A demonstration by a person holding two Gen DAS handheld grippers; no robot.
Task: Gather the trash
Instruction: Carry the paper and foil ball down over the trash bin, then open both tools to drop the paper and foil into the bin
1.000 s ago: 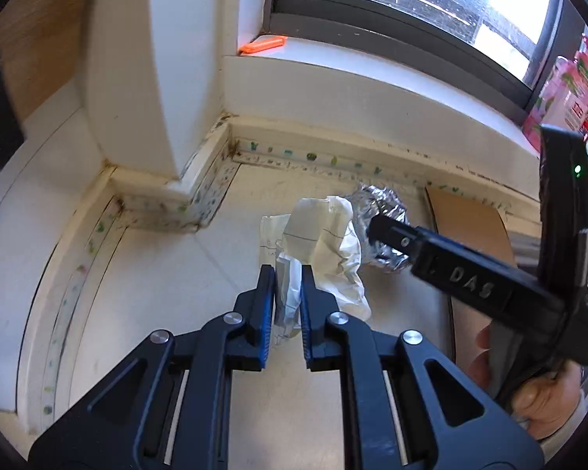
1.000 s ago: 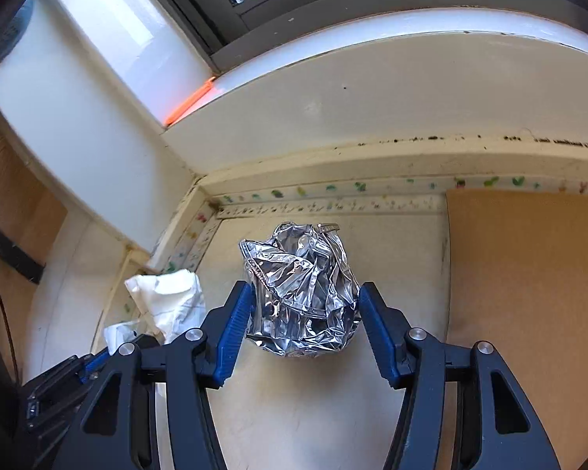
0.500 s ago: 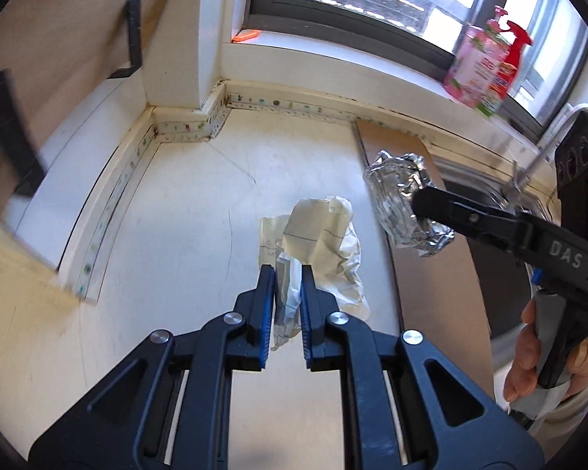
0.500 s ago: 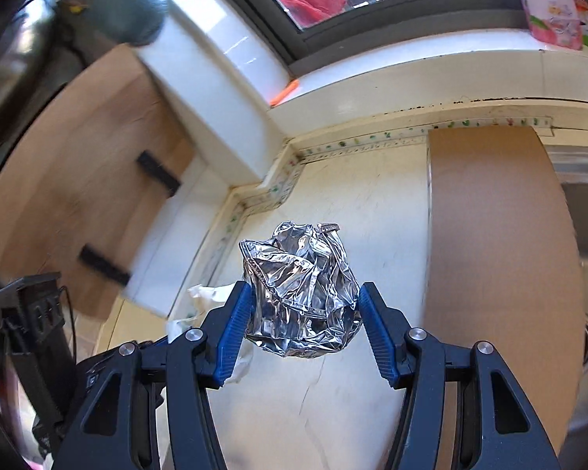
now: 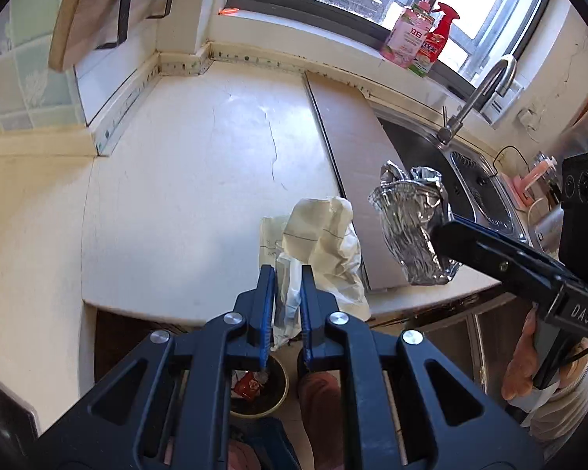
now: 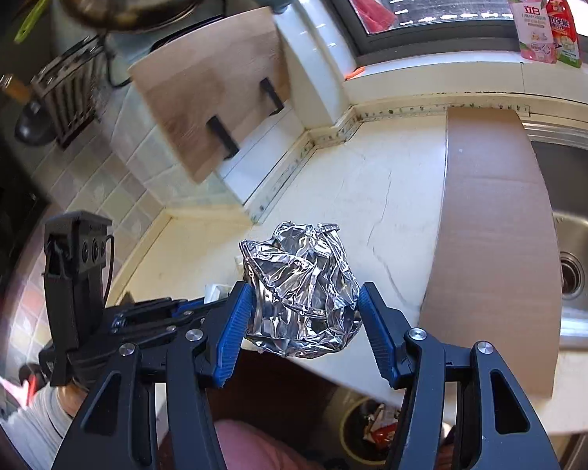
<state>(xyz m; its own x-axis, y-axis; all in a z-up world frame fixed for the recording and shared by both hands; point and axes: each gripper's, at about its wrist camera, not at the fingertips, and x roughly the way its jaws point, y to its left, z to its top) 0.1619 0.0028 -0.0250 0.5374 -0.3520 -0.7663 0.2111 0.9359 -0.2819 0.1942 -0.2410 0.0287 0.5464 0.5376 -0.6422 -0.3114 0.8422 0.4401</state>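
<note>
left gripper point(image 5: 286, 278): fingers nearly together, clamped on the crumpled paper wrapper point(image 5: 325, 243) – thin clear plastic bit pinched between the blue pads
paper wrapper: cream-white, sticks out past the fingertips, held above the near edge of the countertop point(image 5: 200, 156), not resting on it
right gripper point(image 6: 303, 305): fingers about half apart, pressed on both sides of the foil ball point(image 6: 300, 286)
foil ball: crumpled silver, lifted clear of the counter, over its near edge; in the left wrist view it hangs right of the wrapper, near but apart
trash bin point(image 5: 260, 395): round, pale rim, on the floor below the counter edge – red wrapper and other scraps inside; seen between the left gripper's arms, also in the right wrist view under the foil
cardboard sheet point(image 6: 494, 235): brown, flat on the counter, right of the foil, overlapping the left side of the sink point(image 6: 580, 243)
faucet point(image 5: 478, 94): curved metal, far side of the sink
bottles point(image 5: 419, 35): pink and red, on the far windowsill, touching each other
cutting board point(image 6: 211, 90): wooden, upright in black brackets, far left on the wall
hand point(image 5: 523, 368): grips the right gripper's handle, pale sleeve at the wrist
</note>
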